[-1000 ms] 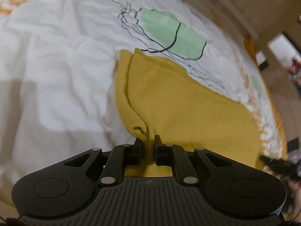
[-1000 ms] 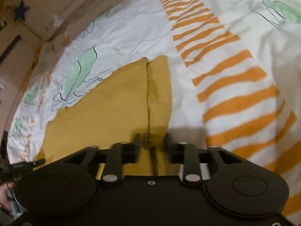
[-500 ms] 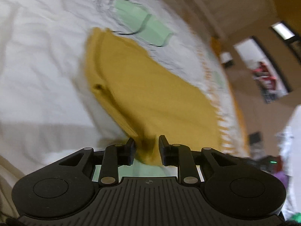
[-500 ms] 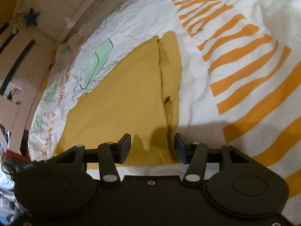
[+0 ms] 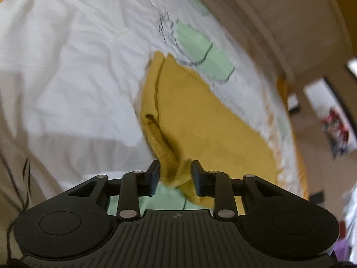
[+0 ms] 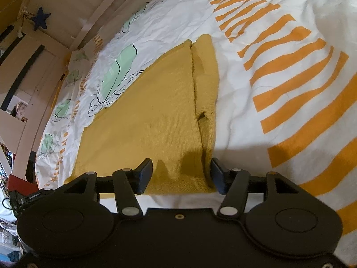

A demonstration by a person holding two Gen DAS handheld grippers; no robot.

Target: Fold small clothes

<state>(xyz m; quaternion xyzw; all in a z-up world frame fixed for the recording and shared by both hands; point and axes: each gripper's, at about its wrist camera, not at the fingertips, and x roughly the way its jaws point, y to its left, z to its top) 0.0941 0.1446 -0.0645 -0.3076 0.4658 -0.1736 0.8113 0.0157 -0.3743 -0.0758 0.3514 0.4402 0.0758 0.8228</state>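
A mustard-yellow knitted garment (image 6: 151, 120) lies folded flat on the bed, with a narrow folded strip along one long side. In the left wrist view the garment (image 5: 200, 120) runs away from me. My left gripper (image 5: 175, 174) has its jaws apart, with the near corner of the cloth bunched loosely between them. My right gripper (image 6: 181, 175) is wide open just above the garment's near edge, holding nothing.
The bed has a white duvet (image 6: 256, 102) with orange stripes and green leaf prints (image 5: 200, 55). A wooden bed rail (image 6: 73, 17) runs along the far side. Room clutter shows beyond the bed's edge (image 6: 13, 178).
Both grippers opened and let go of the garment's near edge. The cloth dropped flat on the bed, and both grippers drew back and up a little.
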